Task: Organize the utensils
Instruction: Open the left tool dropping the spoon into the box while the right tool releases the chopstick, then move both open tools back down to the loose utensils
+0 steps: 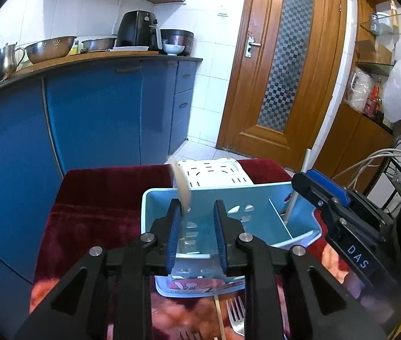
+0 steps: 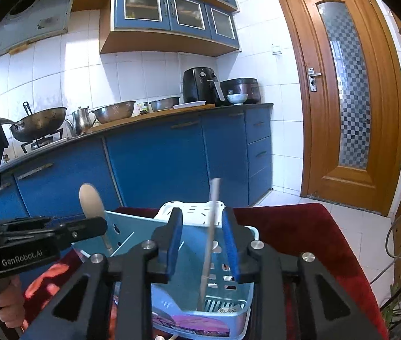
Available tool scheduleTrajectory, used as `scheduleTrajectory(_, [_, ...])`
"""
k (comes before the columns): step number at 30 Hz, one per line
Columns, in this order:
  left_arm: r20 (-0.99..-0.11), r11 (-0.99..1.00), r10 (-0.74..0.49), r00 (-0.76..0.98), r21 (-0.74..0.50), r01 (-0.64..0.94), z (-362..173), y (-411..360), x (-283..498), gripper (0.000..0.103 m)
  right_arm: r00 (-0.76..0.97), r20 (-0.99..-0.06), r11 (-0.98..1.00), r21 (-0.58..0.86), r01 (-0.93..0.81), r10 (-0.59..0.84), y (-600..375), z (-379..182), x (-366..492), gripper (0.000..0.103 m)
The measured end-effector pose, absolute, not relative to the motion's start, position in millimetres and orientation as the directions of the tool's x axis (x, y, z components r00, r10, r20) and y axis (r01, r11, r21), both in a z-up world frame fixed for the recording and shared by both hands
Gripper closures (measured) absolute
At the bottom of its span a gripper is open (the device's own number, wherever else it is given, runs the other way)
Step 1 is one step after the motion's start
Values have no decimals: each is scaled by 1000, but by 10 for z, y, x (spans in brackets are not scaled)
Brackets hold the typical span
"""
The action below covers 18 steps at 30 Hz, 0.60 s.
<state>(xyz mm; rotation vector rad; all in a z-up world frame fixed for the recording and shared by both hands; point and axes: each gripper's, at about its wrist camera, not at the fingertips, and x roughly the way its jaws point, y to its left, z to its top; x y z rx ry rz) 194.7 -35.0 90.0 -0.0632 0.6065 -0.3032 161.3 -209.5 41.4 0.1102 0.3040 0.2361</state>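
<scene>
A light blue utensil caddy [image 1: 257, 195] with dividers stands on the red cloth; it also shows in the right wrist view [image 2: 189, 291]. A wooden spoon [image 1: 183, 189] stands in its left compartment, bowl up, between my left gripper's [image 1: 197, 226] open fingers; it shows in the right wrist view too [image 2: 91, 199]. A pale chopstick [image 2: 210, 238] leans in the right compartment, between my right gripper's [image 2: 204, 240] open fingers. A fork [image 1: 236, 316] and a chopstick [image 1: 219, 317] lie on the cloth in front of the caddy.
A white perforated basket [image 1: 214, 174] sits behind the caddy. The red-clothed table [image 1: 101, 192] ends near blue kitchen cabinets [image 1: 87, 119]. A wooden door [image 1: 282, 65] is at the back right. Cables and a wire rack [image 1: 396, 170] stand at the right.
</scene>
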Motion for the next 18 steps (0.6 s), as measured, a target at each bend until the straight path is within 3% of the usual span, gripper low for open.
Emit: scheduleTrajectory(18, [-546,948,-316,776,-143,286,1176,-287,1385,75,916,-278,947,226,-230,289,-2195,725,1084,70])
